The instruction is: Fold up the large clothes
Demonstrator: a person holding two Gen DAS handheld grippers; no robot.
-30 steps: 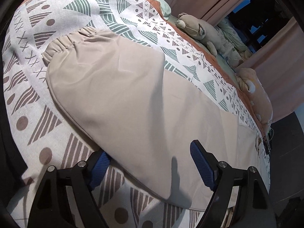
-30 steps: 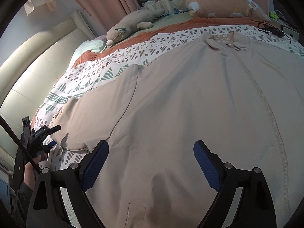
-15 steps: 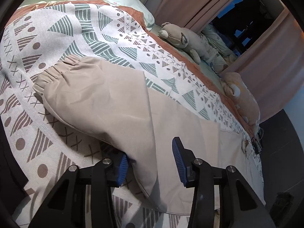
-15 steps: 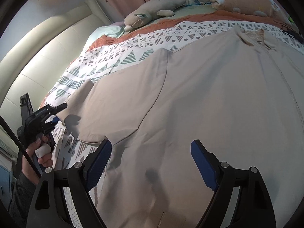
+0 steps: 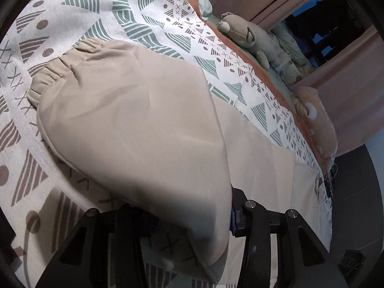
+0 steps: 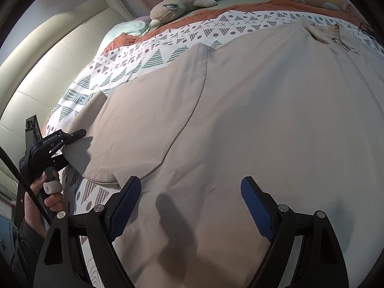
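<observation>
Both grippers work one beige jacket (image 6: 264, 120) spread flat on a patterned bedspread (image 5: 72, 7): the left gripper (image 5: 192, 218) pinches the sleeve (image 5: 134, 124), whose elastic cuff lies ahead. A second ago its jaws stood wide around that sleeve. Spread, the right gripper (image 6: 189, 206) hovers over the jacket's body, nearer than before.

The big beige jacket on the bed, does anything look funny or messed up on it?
Mostly it lies smooth. The jacket is flat on the patterned bedspread, collar a bit rumpled. The odd bit is the sleeve: its edge is lifted off the bed, bunched in the left gripper. No tears or stains show.
</observation>
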